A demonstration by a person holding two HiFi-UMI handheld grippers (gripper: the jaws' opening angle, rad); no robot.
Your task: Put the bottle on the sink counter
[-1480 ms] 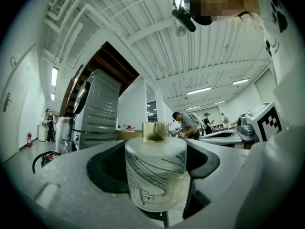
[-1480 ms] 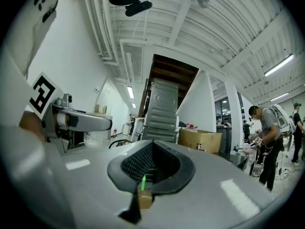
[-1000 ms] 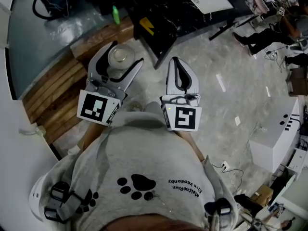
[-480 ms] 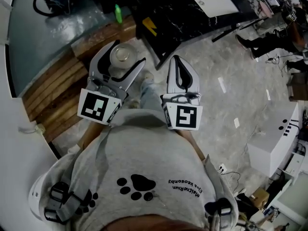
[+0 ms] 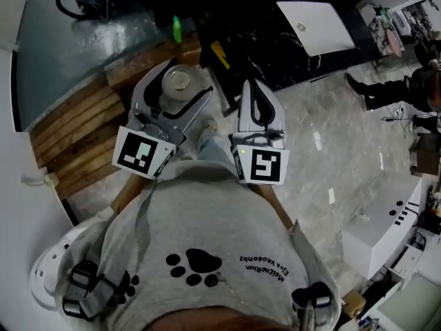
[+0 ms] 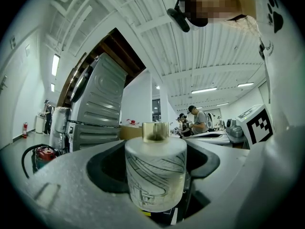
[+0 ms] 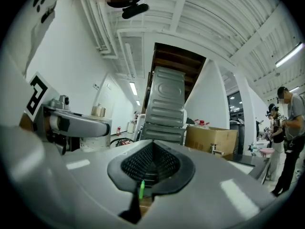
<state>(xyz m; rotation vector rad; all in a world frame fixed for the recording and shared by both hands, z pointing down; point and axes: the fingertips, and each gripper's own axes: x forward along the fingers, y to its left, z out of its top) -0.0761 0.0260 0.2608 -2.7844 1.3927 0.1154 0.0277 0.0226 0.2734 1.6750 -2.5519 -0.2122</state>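
Observation:
A white bottle [image 5: 176, 81] with a line-drawn label and a metal cap stands upright between the jaws of my left gripper [image 5: 173, 88], which is shut on it. In the left gripper view the bottle [image 6: 155, 173] fills the gap between the black pads. My right gripper [image 5: 253, 94] is level beside it, jaws shut with nothing in them; in its own view the ribbed pads [image 7: 164, 163] meet at the tip. Just ahead lies the black sink counter [image 5: 275, 43] with a white basin [image 5: 318, 25]. The left gripper [image 7: 76, 125] also shows at the left of the right gripper view.
A wooden slatted platform [image 5: 72, 129] lies to the left, with a small green bottle [image 5: 176, 27] at its far end. A grey ribbed panel [image 7: 164, 111] and a cardboard box [image 7: 209, 140] stand ahead. People [image 5: 396, 88] stand at the right, near a white cabinet [image 5: 382, 219].
Both grippers have been carried forward together with the bottle still held. The black counter and white basin now lie closer ahead, and the green bottle has drifted right.

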